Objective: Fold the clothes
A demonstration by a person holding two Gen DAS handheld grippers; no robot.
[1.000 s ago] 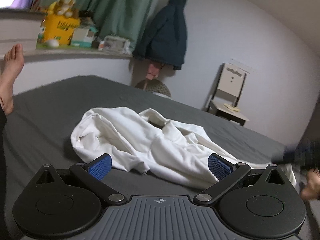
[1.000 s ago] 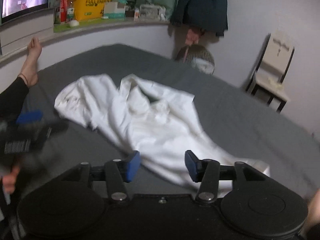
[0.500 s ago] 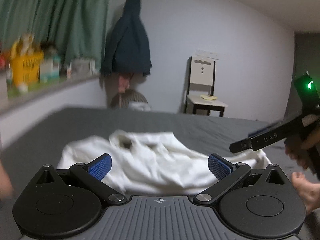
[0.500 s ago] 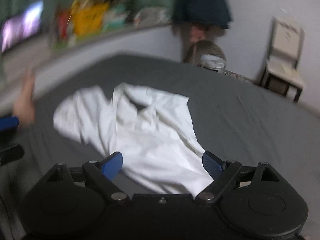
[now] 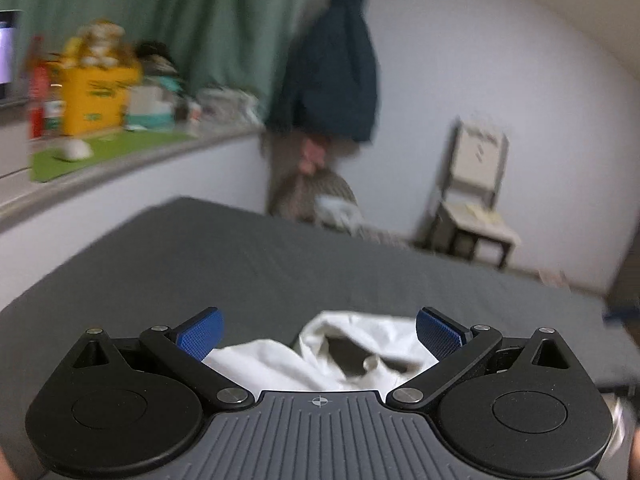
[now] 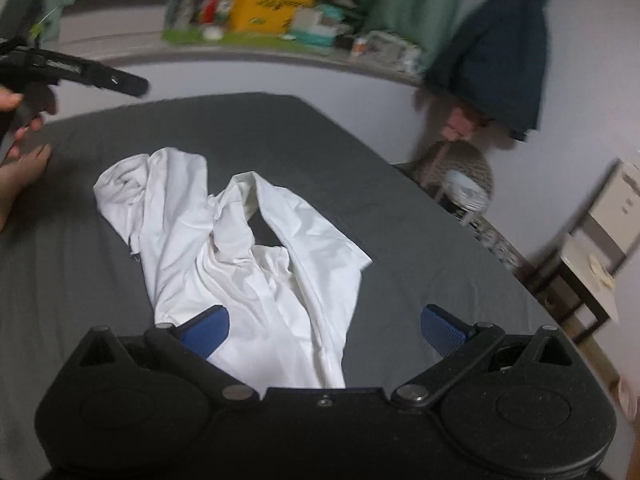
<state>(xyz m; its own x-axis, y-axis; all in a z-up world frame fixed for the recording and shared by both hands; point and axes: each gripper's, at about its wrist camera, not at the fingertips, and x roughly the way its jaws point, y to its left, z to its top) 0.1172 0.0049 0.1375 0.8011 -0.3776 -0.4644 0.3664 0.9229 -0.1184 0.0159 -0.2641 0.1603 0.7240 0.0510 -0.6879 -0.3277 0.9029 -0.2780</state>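
**Both grippers raised over an unfolded white garment**

Since the earlier frames, both wrist views have swung: the left one now looks higher, so that only the near end of the crumpled white cloth garment [image 5: 340, 354] shows between its fingers, whereas most of it was in view before. The right gripper [image 6: 324, 326] has just been opening and now stands released at full spread; the cloth lies below and beyond its blue pads, not pressed by them. The left gripper [image 5: 320, 332] is likewise released, holding nothing.

The garment lies loose on the dark grey bed [image 6: 400, 216], unfolded. In the right wrist view its long axis runs from just under the right gripper away toward the upper left, where a bunched end [image 6: 128, 184] lies near a bare foot [image 6: 20, 176]. The left gripper appears there at the left edge, held in a hand above the bed. The right gripper is judged nearer the close end, the left nearer the far end. Folding appears not yet begun.
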